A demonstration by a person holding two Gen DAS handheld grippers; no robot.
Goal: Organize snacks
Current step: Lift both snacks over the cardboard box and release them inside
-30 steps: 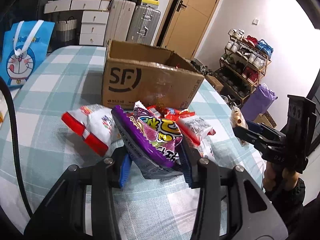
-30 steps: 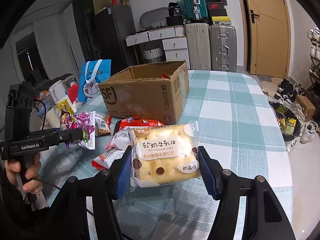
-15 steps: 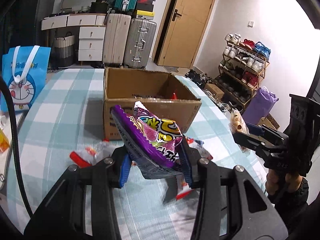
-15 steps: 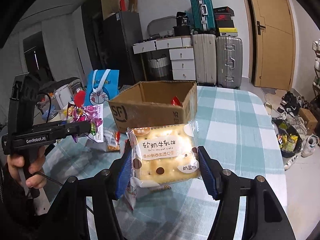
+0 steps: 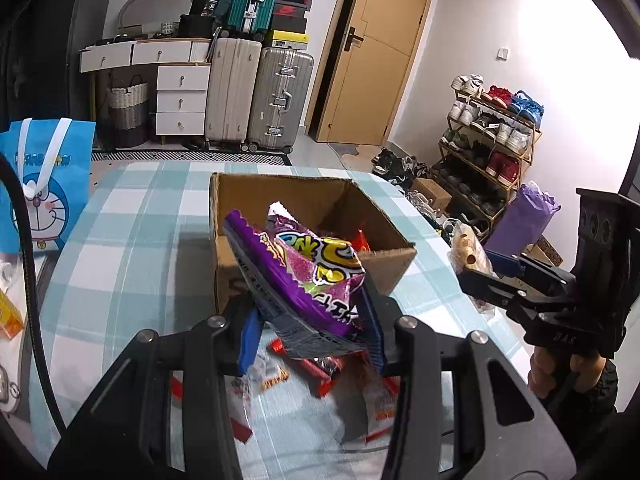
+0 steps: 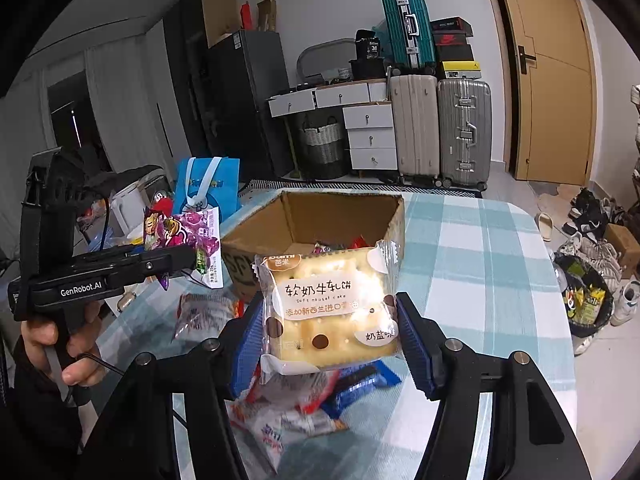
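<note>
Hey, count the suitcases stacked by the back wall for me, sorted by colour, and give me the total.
Teal hard-shell suitcase, standing on top of the others: 1
Beige ribbed suitcase: 1
Silver ribbed suitcase: 1
Total: 3

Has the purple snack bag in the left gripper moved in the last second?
Yes. The purple foil snack bag has been lifted: it was level with the brown cardboard box's front wall, and now overlaps its open top.
</note>
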